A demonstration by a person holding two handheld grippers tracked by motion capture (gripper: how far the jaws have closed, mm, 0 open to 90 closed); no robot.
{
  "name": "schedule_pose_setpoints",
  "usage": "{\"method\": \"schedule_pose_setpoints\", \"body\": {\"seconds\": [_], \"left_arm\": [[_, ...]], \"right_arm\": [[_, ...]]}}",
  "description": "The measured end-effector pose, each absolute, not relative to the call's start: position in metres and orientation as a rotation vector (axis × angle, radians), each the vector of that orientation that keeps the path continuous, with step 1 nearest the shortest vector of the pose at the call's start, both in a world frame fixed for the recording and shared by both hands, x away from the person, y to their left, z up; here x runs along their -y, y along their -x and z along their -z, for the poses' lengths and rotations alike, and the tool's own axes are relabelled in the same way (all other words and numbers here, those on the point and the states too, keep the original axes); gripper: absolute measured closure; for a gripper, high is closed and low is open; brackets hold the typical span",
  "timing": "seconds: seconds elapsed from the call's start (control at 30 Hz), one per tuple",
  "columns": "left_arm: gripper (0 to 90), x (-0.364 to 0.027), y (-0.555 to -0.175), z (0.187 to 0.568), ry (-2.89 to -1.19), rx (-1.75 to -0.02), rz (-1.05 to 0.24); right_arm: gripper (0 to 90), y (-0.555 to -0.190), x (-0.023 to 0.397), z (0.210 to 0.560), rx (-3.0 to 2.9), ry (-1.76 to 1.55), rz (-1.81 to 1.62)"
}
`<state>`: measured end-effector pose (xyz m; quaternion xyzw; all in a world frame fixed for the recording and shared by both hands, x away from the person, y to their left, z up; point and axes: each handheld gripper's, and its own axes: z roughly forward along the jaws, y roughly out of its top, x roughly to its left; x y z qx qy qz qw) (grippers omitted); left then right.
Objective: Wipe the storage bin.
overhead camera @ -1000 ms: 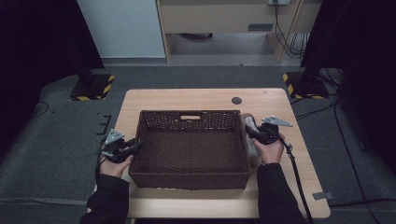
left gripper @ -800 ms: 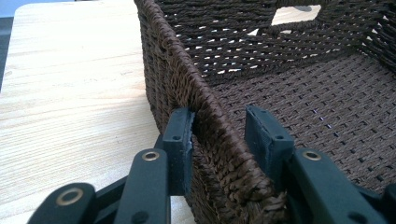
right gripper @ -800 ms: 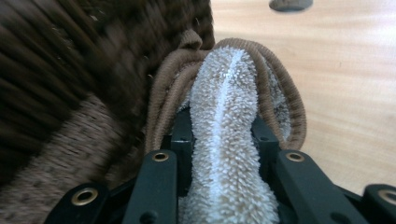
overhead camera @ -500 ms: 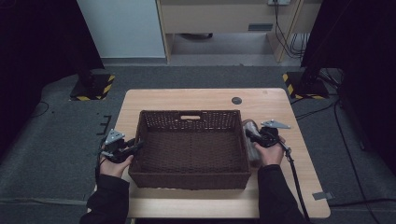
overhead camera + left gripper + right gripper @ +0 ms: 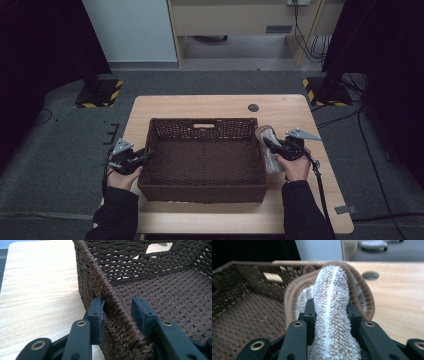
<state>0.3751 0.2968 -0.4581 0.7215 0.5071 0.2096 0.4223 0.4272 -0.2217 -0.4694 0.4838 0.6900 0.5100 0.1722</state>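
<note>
A: Why is my left gripper [image 5: 145, 157] sitting there?

B: Its 2 jaws straddle the wicker basket [image 5: 105, 292]'s side wall. The outer pad touches the weave and the inner one stands a little off, so I can't tell if it's clamped. I'd say it steadies the basket.

A: And my right gripper [image 5: 267, 145]?

B: It's clamped on the folded towel [image 5: 332, 312], held just outside the basket's other wall. The towel's long axis runs straight out from the jaws, toward the table's far edge.

High view looks down from above; both close gripper views share the wicker basket [image 5: 205, 155] with it.
</note>
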Motion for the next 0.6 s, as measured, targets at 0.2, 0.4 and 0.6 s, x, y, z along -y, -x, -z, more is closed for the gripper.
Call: {"method": "schedule_pose_setpoints", "body": {"seconds": [0.2,0.4,0.6], "left_arm": [[61.5,-0.297,-0.375,0.458,-1.806,-1.270,-0.524],[61.3,-0.297,-0.375,0.458,-1.805,-1.270,-0.520],[61.2,-0.298,-0.375,0.459,-1.796,-1.274,-0.515]], "right_arm": [[70.2,-0.434,0.213,0.496,-2.040,-1.416,-1.324],[70.1,-0.440,0.208,0.518,-2.070,-1.450,-1.242],[70.1,-0.439,0.220,0.505,-2.039,-1.439,-1.226]]}}
